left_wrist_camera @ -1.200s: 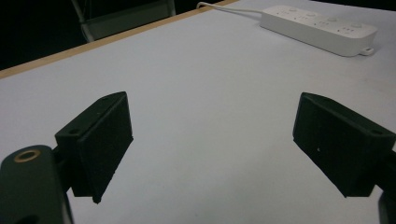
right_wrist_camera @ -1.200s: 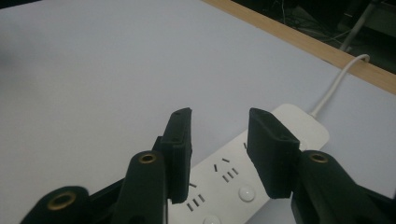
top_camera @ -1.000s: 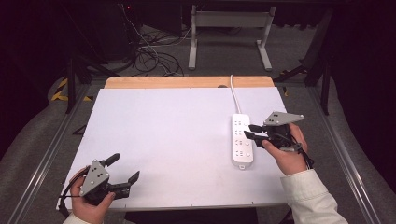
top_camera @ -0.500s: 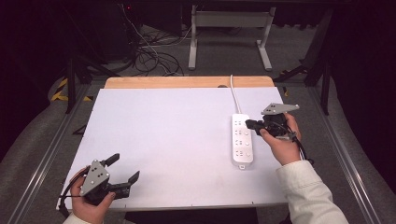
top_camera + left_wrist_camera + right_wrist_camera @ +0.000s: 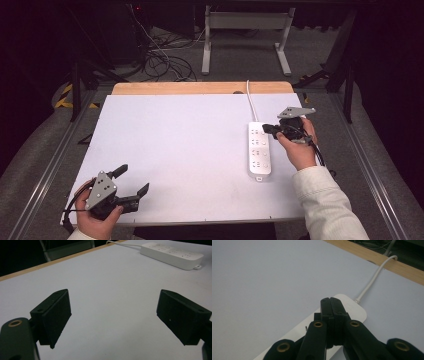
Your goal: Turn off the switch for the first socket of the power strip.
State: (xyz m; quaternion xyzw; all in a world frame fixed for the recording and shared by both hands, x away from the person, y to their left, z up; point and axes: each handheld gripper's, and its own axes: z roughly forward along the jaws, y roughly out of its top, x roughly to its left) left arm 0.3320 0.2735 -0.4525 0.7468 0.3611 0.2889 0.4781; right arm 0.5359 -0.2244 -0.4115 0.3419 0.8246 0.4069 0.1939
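Observation:
A white power strip (image 5: 259,149) lies on the right part of the white table (image 5: 180,135), its white cord (image 5: 251,102) running to the far edge. My right gripper (image 5: 268,129) hovers over the strip's far end, jaws pressed together with nothing between them. In the right gripper view the shut right gripper (image 5: 330,301) covers the strip (image 5: 352,306) near where the cord (image 5: 372,281) enters. My left gripper (image 5: 132,181) rests at the near left corner, jaws spread wide and empty. Its view shows the open left gripper (image 5: 112,317) over bare table, with the strip (image 5: 172,253) far off.
A wooden strip (image 5: 200,88) borders the table's far edge. Beyond it are a metal stand (image 5: 245,35) and tangled cables (image 5: 162,62) on the floor. Metal rails (image 5: 45,170) run along both sides of the table.
The right gripper has moved from beside the strip's middle toward its far end, and stays shut. The left gripper has stayed put.

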